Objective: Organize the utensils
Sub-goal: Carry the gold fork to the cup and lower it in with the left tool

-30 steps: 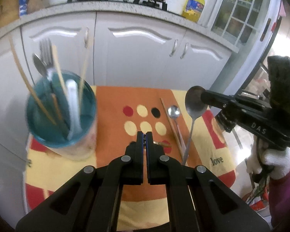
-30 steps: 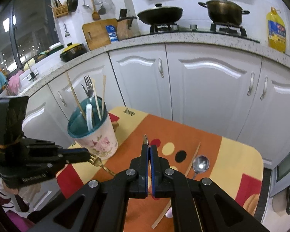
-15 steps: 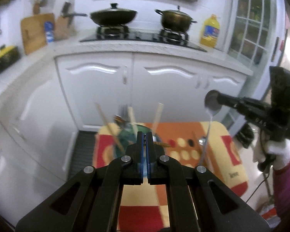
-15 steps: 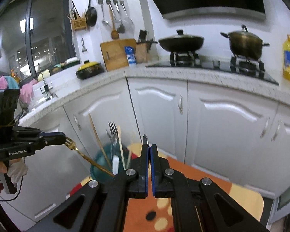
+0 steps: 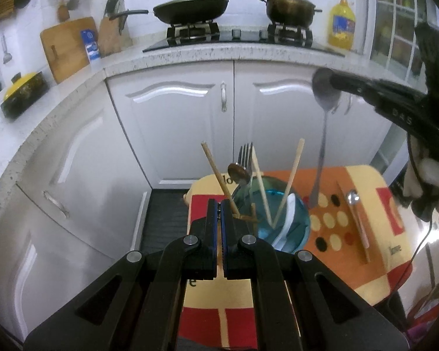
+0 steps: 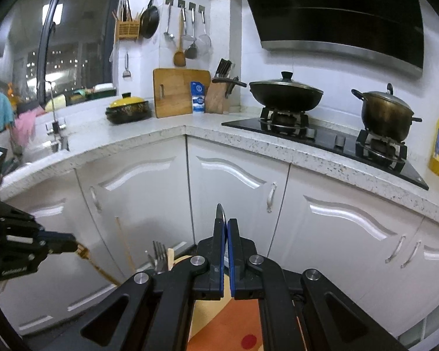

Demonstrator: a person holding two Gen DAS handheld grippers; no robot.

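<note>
The left gripper [image 5: 220, 213] is clamped on a gold fork [image 6: 98, 266] by its tines, handle slanting toward the teal utensil cup [image 5: 281, 228]. The right gripper [image 6: 226, 228] pinches a steel spoon [image 5: 322, 134] by its bowl, handle hanging above the patterned table [image 5: 363, 201], where a small spoon [image 5: 352, 200] lies beside a chopstick [image 5: 361, 234]

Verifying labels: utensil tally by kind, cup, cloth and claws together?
Spoons: 4 (two in cup, one on cloth, one in right claw)
Forks: 2 (one in cup, one in left claw)
Chopsticks: 4 (three in cup, one on cloth)
Total: 10
</note>
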